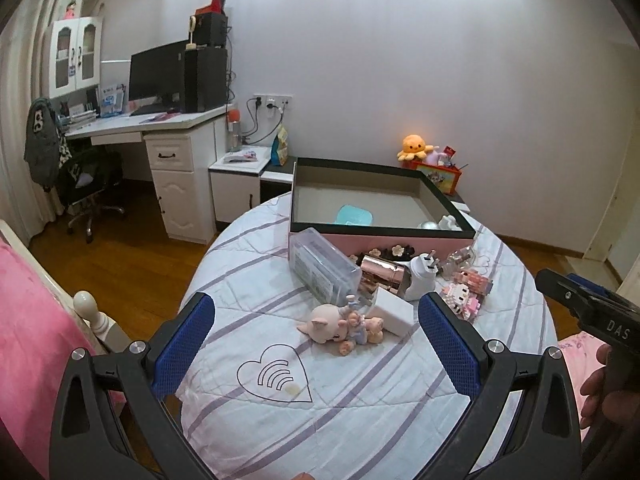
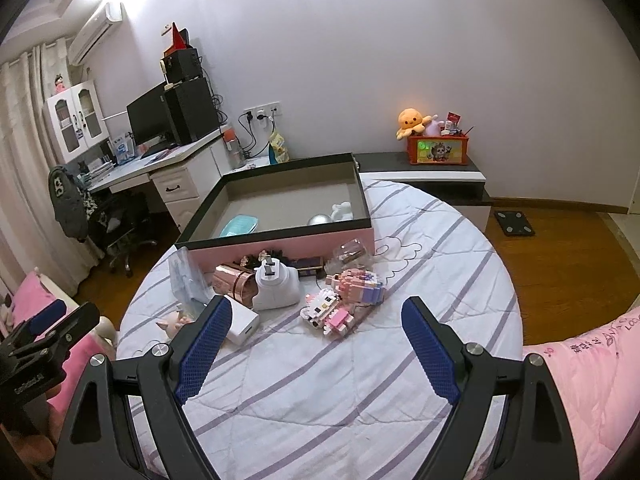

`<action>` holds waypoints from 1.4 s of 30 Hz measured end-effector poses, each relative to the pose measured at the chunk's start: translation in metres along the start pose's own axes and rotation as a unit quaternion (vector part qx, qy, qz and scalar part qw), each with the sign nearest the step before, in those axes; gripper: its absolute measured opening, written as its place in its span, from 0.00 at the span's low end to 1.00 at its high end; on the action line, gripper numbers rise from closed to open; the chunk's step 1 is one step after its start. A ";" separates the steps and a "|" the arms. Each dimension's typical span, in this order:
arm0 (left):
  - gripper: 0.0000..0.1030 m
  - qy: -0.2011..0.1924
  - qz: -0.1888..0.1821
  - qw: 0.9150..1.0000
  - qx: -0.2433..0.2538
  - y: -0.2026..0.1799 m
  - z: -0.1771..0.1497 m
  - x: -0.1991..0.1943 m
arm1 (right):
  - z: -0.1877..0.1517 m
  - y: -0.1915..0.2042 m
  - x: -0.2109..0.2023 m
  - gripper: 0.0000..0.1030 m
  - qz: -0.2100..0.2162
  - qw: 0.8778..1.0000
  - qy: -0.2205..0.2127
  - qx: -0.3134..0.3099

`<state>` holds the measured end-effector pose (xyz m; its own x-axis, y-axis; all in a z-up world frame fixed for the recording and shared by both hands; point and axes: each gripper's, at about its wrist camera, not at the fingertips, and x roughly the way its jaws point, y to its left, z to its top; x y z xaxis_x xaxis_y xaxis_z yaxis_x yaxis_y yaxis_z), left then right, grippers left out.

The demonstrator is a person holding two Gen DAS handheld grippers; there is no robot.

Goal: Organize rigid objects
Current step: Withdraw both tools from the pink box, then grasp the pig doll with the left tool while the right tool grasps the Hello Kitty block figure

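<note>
My left gripper (image 1: 316, 344) and right gripper (image 2: 316, 344) are both spread empty; my left pad (image 2: 208, 344) hides most of the pink pig figurine (image 2: 174, 322), and the pink open-topped box (image 2: 280, 246) cuts off the items behind its wall.

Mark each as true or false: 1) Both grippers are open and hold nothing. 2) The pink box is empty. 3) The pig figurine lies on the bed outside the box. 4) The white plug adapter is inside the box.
1) True: the left gripper and right gripper have jaws spread, nothing between them.
2) False: the pink box already holds a teal item and a white figure.
3) True: the pig figurine lies on the striped quilt.
4) False: the white plug adapter lies on the quilt before the box.
</note>
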<state>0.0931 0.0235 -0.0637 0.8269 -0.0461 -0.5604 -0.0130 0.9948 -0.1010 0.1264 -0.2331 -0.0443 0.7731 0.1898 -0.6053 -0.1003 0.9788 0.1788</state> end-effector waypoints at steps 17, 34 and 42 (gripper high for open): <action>1.00 0.088 -0.011 0.996 0.016 -0.014 -0.028 0.063 | -0.016 -0.011 0.048 0.86 -0.014 0.998 0.069 0.000; 1.00 0.165 -0.012 0.986 0.021 -0.020 -0.033 0.151 | -0.025 -0.018 0.129 0.86 -0.016 0.990 0.136 0.014; 0.89 0.157 -0.031 0.987 0.027 -0.023 -0.031 0.151 | -0.025 -0.010 0.142 0.72 -0.027 0.991 0.128 -0.016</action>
<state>0.2005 -0.0091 -0.1714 0.6098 -0.1252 -0.7826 0.0700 0.9921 -0.1043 0.2218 -0.2138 -0.1513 0.5942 0.1459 -0.7910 -0.0864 0.9893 0.1176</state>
